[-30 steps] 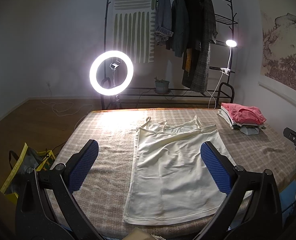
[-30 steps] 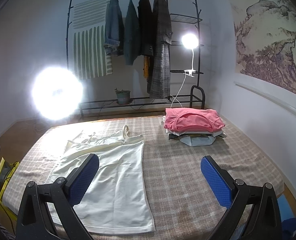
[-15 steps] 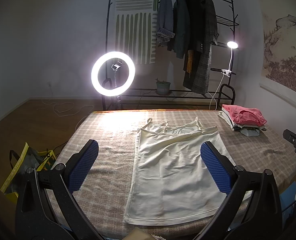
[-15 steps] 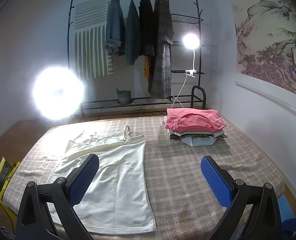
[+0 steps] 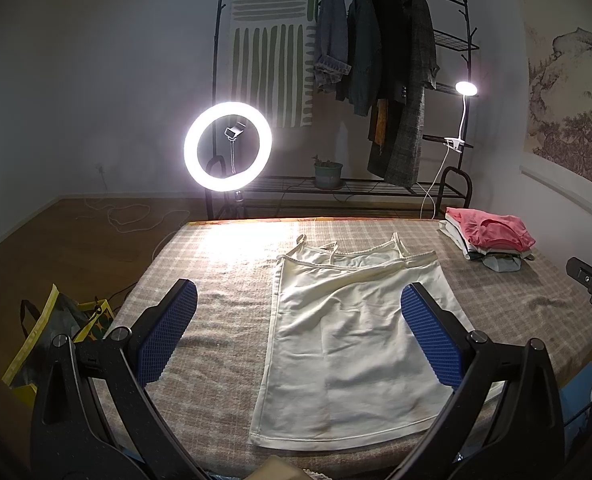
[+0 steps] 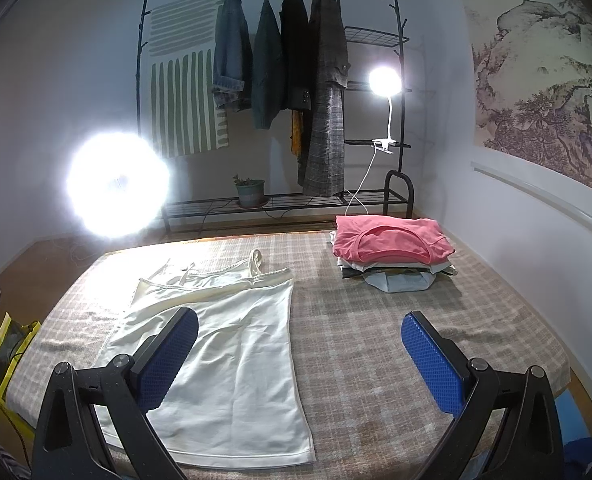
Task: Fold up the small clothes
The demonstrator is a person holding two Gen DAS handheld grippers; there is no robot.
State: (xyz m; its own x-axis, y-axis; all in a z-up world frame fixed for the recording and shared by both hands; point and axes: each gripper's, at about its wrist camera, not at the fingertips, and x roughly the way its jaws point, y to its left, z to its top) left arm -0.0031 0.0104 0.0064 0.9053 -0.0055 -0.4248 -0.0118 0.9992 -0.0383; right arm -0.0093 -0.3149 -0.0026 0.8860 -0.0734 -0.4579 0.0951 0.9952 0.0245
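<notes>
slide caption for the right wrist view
Open right gripper above a flat white camisole; folded pile behind.

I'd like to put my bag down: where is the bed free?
Bare plaid cover lies between the white camisole and the folded pile, and left of the camisole toward the ring light. The far right corner is crowded.

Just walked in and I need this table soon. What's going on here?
A person holds two grippers above the checked table, folding small clothes. A white camisole lies spread flat, not yet folded. The left gripper and the right gripper are both open and touch nothing. A pile of folded clothes, pink on top, sits at the far right.
</notes>
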